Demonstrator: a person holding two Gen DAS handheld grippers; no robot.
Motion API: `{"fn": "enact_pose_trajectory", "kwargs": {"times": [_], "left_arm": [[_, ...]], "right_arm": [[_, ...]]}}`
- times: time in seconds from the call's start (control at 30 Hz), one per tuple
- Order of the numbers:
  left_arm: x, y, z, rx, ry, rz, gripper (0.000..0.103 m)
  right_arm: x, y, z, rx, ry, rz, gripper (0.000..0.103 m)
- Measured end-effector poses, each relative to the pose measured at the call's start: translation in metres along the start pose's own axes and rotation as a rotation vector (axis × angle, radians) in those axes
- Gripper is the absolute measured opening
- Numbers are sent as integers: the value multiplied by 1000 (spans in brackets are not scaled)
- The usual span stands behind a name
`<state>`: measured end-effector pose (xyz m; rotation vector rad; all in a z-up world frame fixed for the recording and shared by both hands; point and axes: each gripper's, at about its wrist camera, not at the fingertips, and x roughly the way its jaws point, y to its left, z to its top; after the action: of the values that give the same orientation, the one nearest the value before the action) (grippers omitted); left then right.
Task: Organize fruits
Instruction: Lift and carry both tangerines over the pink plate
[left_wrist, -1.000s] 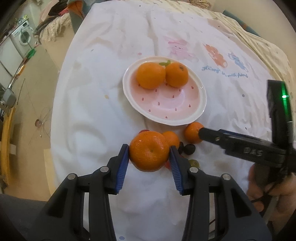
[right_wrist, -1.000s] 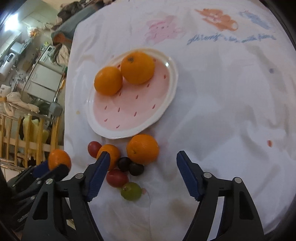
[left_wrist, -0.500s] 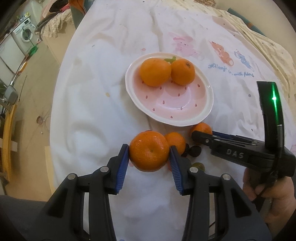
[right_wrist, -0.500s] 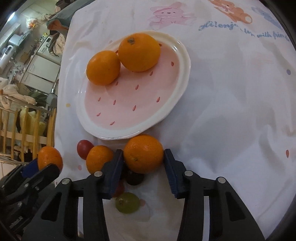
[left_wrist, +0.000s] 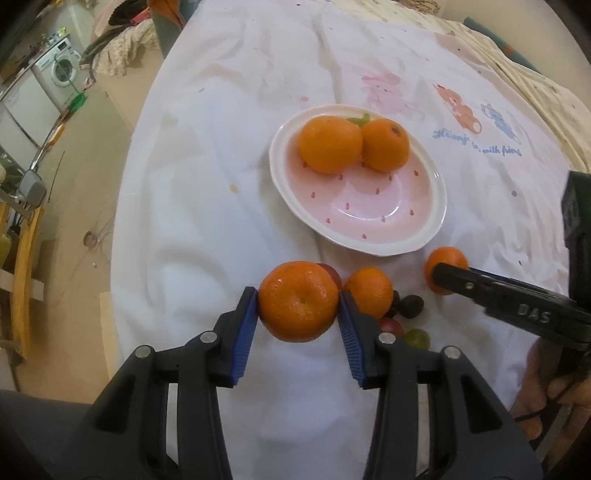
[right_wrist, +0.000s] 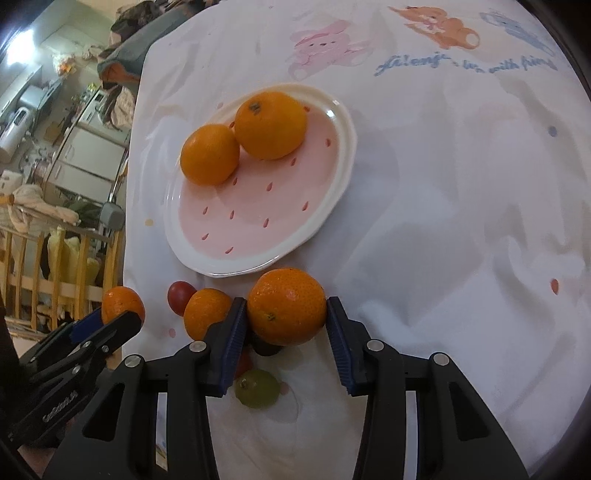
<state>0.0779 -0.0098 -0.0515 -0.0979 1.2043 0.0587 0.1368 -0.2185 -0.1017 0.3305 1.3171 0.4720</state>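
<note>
My left gripper (left_wrist: 298, 306) is shut on an orange (left_wrist: 297, 305) and holds it near the plate's front edge. My right gripper (right_wrist: 285, 322) is shut on another orange (right_wrist: 286, 306), just in front of the plate. The pink strawberry-print plate (left_wrist: 428, 236) holds two oranges (left_wrist: 330, 144) (left_wrist: 386, 145); it also shows in the right wrist view (right_wrist: 258, 266). A loose orange (right_wrist: 205, 312) lies on the cloth between the grippers. A red fruit (right_wrist: 180, 297), dark fruits (left_wrist: 410, 306) and a green grape (right_wrist: 257, 388) lie beside it.
A white printed cloth (left_wrist: 480, 110) covers the table. Its left edge (left_wrist: 122, 221) drops to the floor, with a wooden rail (right_wrist: 55, 266) and appliances beyond. The right gripper's body (left_wrist: 517, 310) crosses the left wrist view at the right.
My right gripper closed on the orange in front of the plate and now holds it. My left gripper keeps its orange and has drifted slightly relative to the plate.
</note>
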Motion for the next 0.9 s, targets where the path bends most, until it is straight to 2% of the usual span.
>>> {"fn": "enact_pose_trajectory", "kwargs": {"times": [0.37,0.6,0.9], "left_arm": [[-4,7,-2,-7,-37,21,39],[-8,11,-4,-11,-60,36,39],[-16,18,-3,-26,-116,60,39]], "right_arm": [[-33,-13,-4,70,-86,2,45],[-58,-20,-2,107,-171,-1,45],[-93,-20,2,102,-287,60,45]]}}
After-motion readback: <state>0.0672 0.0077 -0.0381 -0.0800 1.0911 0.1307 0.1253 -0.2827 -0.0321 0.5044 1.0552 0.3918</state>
